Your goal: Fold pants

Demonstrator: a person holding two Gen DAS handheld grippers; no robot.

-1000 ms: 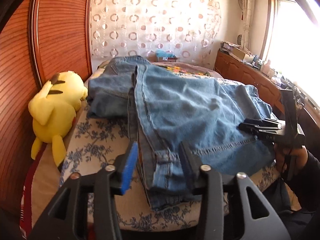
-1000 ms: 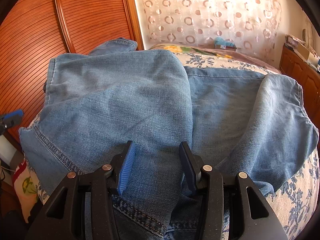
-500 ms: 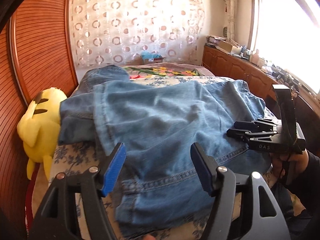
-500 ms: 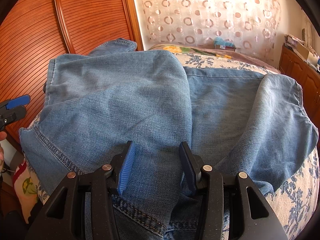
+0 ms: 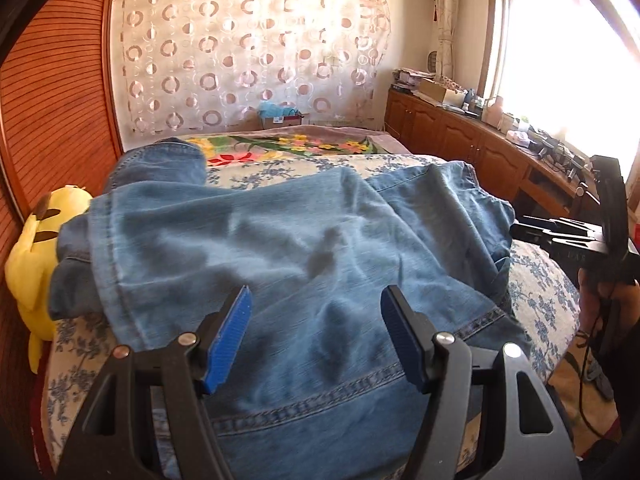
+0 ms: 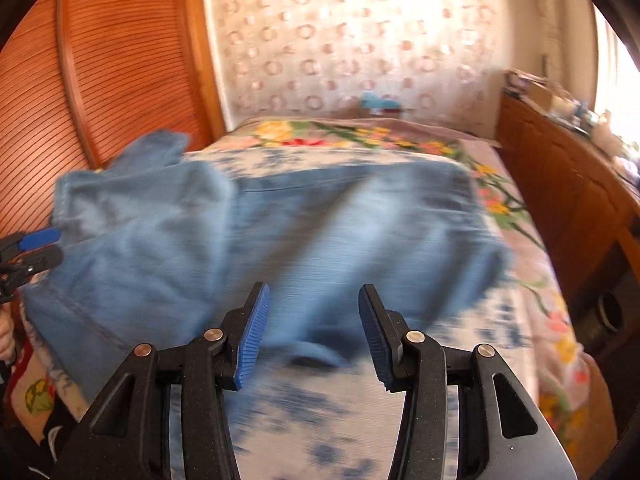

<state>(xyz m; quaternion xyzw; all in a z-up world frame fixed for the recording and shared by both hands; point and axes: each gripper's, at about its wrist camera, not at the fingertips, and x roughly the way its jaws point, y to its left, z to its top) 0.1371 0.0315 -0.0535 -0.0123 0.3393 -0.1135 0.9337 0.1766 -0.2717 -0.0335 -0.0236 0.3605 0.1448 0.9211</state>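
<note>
Blue denim pants [image 5: 300, 248] lie folded over and rumpled across the bed. My left gripper [image 5: 316, 336] hovers over their near hem, open, with denim below the blue pads but not pinched. In the right wrist view the pants [image 6: 300, 232] are blurred by motion. My right gripper [image 6: 312, 332] is open just off their near edge, over bare sheet, with nothing between its pads. The right gripper [image 5: 520, 226] also shows at the pants' right edge, held by a hand [image 5: 600, 300]. At the left border of the right wrist view the left gripper [image 6: 56, 246] pokes in.
A yellow plush toy [image 5: 36, 252] leans against the ribbed wooden headboard [image 5: 52, 100] on the left. The bed has a blue-flowered sheet [image 6: 320, 420] and a bright floral blanket [image 5: 288, 146] farther back. Wooden cabinets [image 5: 460, 136] with clutter run under the window on the right.
My left gripper's jaws have widened and it has slid right along the pants' hem. My right gripper has pulled back off the denim to the sheet, its view now blurred.
</note>
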